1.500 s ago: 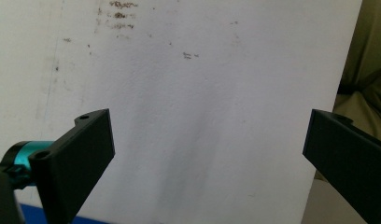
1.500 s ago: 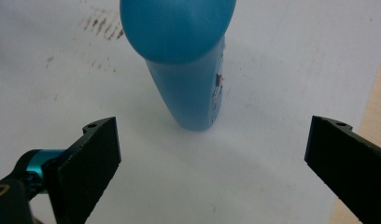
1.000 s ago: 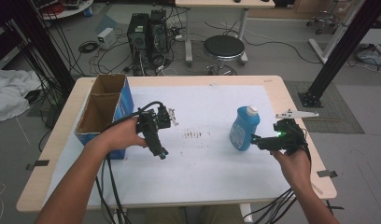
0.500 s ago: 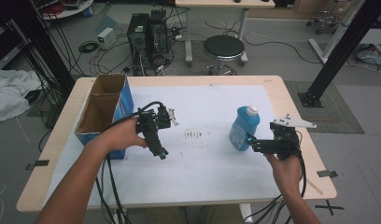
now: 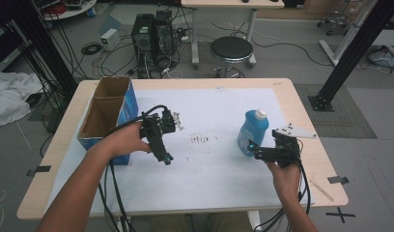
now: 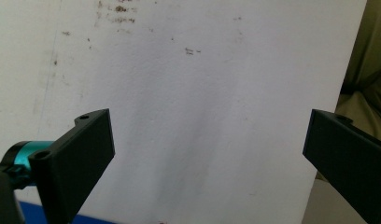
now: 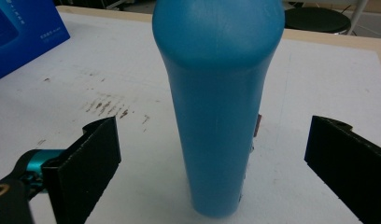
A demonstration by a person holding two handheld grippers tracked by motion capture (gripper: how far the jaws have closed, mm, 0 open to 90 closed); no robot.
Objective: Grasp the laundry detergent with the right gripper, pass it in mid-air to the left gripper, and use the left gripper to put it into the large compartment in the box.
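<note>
Our right gripper (image 7: 212, 163) has moved in toward the tall blue plastic bottle (image 7: 219, 102), which now stands upright between its wide-open jaws, untouched. We judge a grasp is near; our left gripper (image 6: 205, 158) stays open over the white mat (image 6: 188, 93).

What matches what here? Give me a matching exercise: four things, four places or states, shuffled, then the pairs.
Things:
1. bottle
2. box
3. left gripper
4. stool

Places or states:
A. on the floor beyond the table
B. open over bare white sheet
C. upright between the right gripper's open jaws
D. at the table's left edge, top open

Pairs: 1-C, 2-D, 3-B, 4-A
</note>
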